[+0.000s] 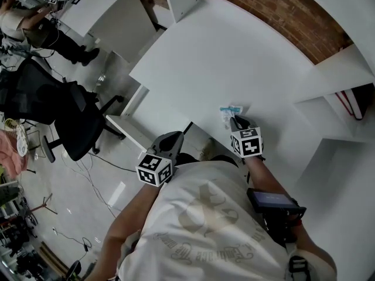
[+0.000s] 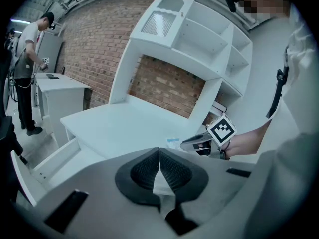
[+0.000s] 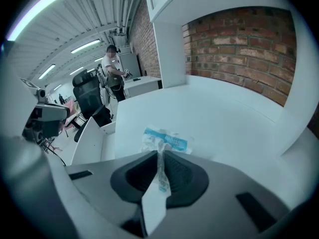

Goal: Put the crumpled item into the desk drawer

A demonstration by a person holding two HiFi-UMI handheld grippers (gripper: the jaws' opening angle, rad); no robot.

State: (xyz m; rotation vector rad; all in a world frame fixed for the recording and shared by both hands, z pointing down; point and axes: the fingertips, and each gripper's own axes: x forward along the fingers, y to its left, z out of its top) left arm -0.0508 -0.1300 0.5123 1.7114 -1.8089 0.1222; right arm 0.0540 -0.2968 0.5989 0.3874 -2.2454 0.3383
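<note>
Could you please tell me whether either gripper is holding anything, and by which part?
The right gripper pinches the crumpled blue-and-white wrapper by its near edge; the left gripper is shut and empty.

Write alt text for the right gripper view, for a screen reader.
The right gripper is shut on a crumpled blue-and-white wrapper, pinched between its dark fingers. Beyond lie a white desk and a brick wall; an open drawer shows at left.
</note>
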